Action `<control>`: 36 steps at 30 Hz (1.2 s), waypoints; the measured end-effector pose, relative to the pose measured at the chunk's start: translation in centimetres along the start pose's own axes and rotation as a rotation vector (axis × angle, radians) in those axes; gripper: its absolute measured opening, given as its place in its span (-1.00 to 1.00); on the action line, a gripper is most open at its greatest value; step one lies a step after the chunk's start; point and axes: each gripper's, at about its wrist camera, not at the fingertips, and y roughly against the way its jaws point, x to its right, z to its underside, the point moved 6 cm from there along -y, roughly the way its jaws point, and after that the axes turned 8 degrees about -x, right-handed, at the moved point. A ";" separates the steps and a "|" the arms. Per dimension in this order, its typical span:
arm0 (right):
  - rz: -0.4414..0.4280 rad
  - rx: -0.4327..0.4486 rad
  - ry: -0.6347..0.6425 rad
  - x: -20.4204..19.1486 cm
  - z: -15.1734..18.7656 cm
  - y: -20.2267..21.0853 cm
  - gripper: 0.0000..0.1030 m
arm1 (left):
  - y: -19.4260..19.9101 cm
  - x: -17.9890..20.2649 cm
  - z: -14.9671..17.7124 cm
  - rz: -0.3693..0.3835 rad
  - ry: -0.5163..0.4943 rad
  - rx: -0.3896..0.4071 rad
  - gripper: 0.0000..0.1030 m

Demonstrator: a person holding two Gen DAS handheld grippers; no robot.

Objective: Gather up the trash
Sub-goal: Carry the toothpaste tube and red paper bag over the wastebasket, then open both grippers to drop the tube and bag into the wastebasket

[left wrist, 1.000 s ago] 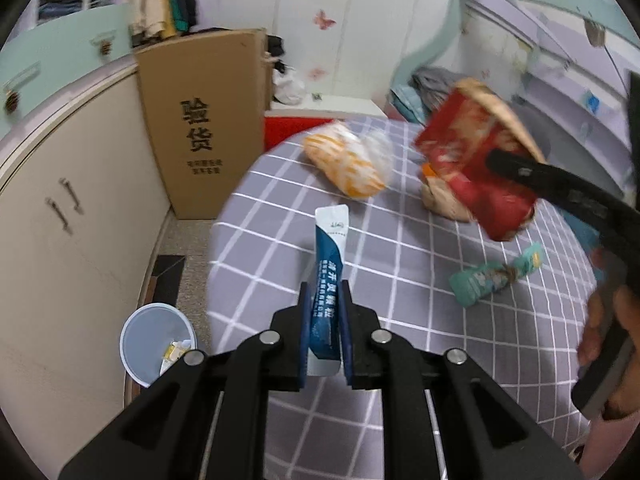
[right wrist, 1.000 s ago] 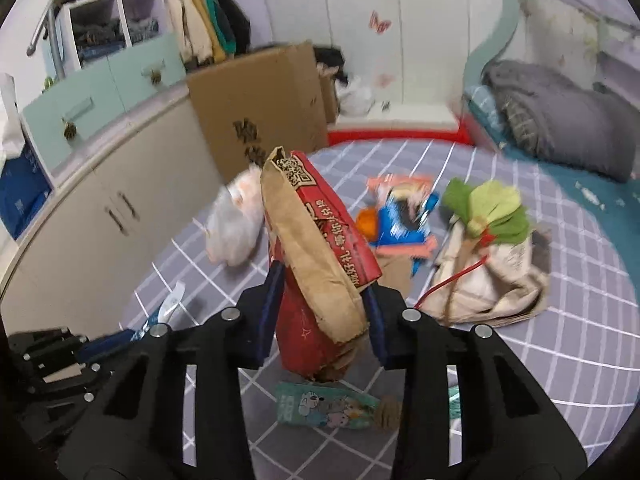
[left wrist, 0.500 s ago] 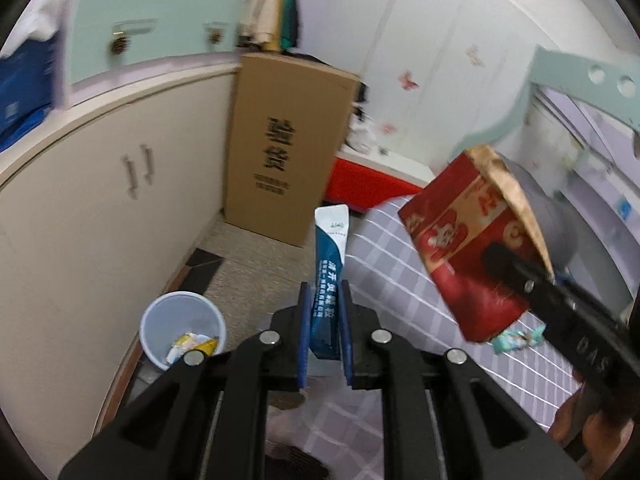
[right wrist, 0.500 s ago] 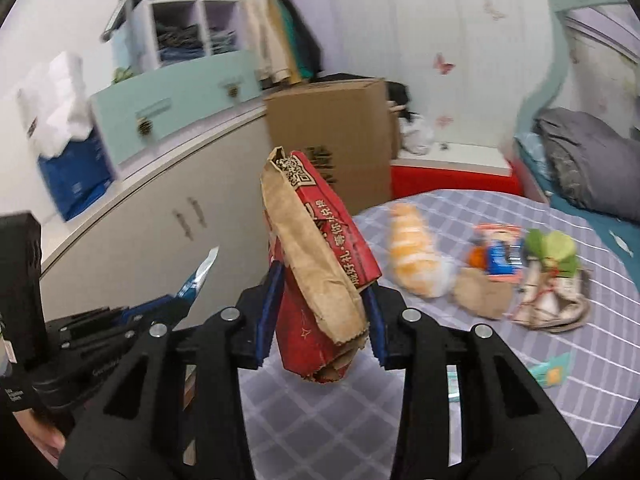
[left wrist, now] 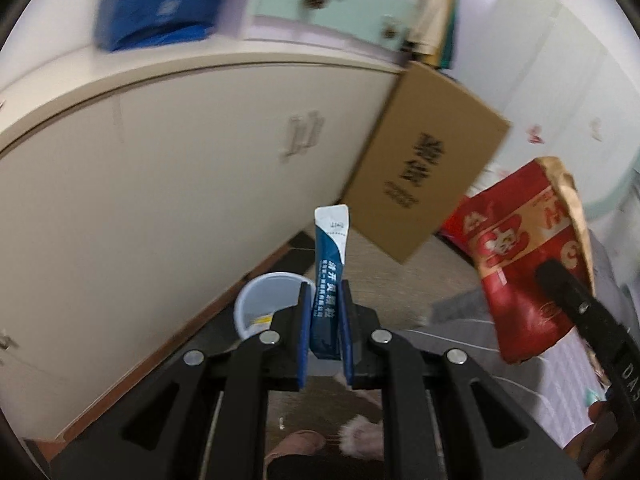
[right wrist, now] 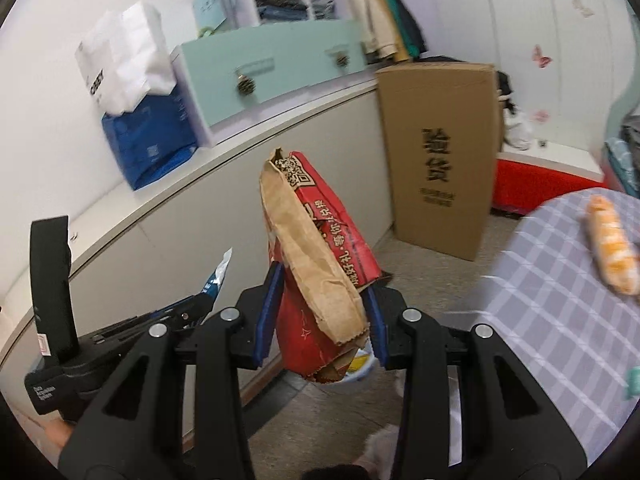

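While the blue sachet (left wrist: 329,280) stands upright between its narrow-set jaws, the left hand-held gripper (left wrist: 325,312) is aimed down at the floor, clamped on the sachet's lower half; the white torn top sticks up free. Just behind the sachet sits the bin (left wrist: 264,300), a pale round tub on the floor against the base of the cream cabinet (left wrist: 160,200), with some scraps inside. The right hand-held gripper (right wrist: 323,316) is closed on a red and brown paper bag (right wrist: 320,280), held upright and a little tilted, right of the sachet and above the bin, whose rim peeks out under the bag. Right of the bin, open floor (right wrist: 340,412) runs to a tall cardboard box (right wrist: 436,152) leaning at the cabinet. Further right is the edge of the checked tabletop (right wrist: 560,320), carrying an orange wrapped snack (right wrist: 612,252). The box bears the printed characters 验货; the bag shows a QR code and white Chinese writing; the sachet's white lettering is too small to read.
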 end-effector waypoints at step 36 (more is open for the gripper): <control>0.094 -0.026 -0.096 2.5 2.0 -11.1 0.65 | -9.8 0.5 -3.1 -0.066 -0.084 -0.120 -0.73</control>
